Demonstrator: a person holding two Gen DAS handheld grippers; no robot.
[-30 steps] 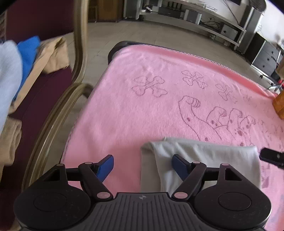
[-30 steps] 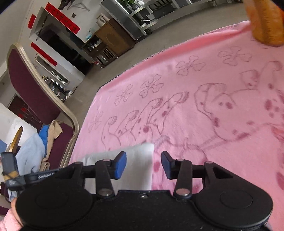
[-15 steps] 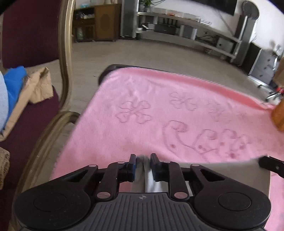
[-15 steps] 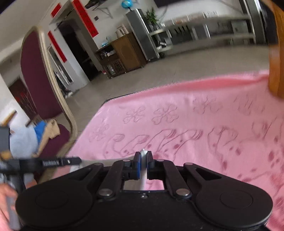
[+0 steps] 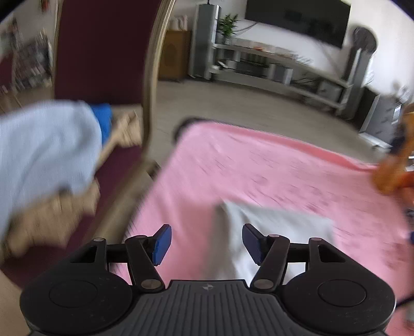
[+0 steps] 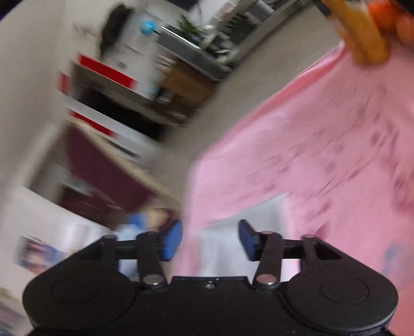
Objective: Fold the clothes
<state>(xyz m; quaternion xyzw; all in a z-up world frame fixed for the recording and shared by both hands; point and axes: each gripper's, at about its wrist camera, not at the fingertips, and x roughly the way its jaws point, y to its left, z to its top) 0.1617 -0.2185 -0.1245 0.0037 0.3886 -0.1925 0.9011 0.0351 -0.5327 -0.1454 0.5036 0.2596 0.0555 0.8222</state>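
Left wrist view, blurred: one pair of left tongs [image 5: 204, 241], blue pads apart, jaws having just been opening, nothing pressed between them. One folded white garment [image 5: 274, 230] lies flat on the pink blanket [image 5: 258, 170] beyond and below the tongs, near the blanket's near edge. One counter, covered by that blanket, its dark corner [image 5: 185, 123] showing at the far left. One maroon chair [image 5: 103, 49] with a gold frame stands just beside the counter; on its seat, a heap of clothes: one pale blue piece [image 5: 44, 150], one bright blue piece [image 5: 103, 121], tan pieces [image 5: 124, 129], number unclear. One orange object [image 5: 396, 165] at the blanket's right edge, too smeared to identify. Room: grey floor, one long low shelf unit [image 5: 271, 67], one dark wall screen [image 5: 297, 18], one potted plant [image 5: 227, 24].

Right wrist view, heavily blurred: one pair of right tongs [image 6: 210, 239], jaws likewise parted after just opening, empty. The same white garment [image 6: 248, 227] lies on the blanket [image 6: 323, 144] below them.
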